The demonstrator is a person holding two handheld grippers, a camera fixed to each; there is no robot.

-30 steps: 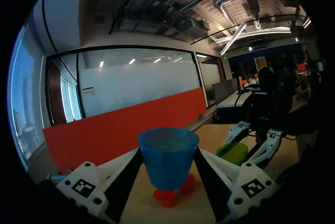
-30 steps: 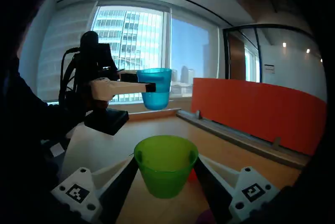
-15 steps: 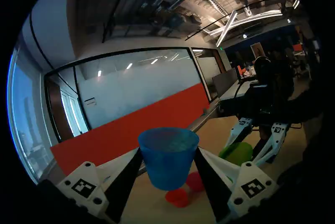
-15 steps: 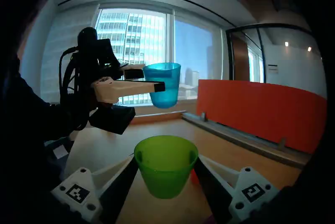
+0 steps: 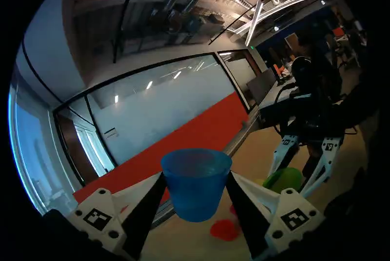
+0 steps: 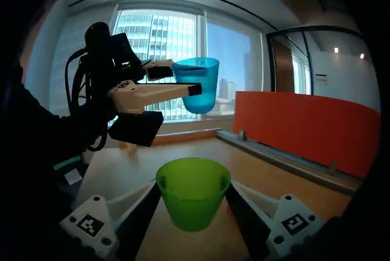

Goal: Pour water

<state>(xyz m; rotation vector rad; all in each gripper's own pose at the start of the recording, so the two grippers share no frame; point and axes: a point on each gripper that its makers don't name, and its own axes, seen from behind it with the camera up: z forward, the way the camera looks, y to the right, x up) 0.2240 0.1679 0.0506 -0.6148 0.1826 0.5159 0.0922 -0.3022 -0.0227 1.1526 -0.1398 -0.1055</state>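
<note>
Raised higher, the left gripper (image 6: 181,81) is pinching the blue cup (image 6: 199,85) above the green cup (image 6: 193,197) pinched in the right gripper (image 6: 193,185).

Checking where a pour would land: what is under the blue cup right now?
Below the blue cup, held in the left claw, lies wooden table with a red round piece. The cup hides the spot straight beneath it.

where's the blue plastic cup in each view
Left gripper view: the blue translucent plastic cup sits low centre, clamped in the left gripper.
Right gripper view: it is upper centre, against the window, higher in the picture than the green plastic cup in the right gripper.
Shared landmark: the orange wall panel.
</note>
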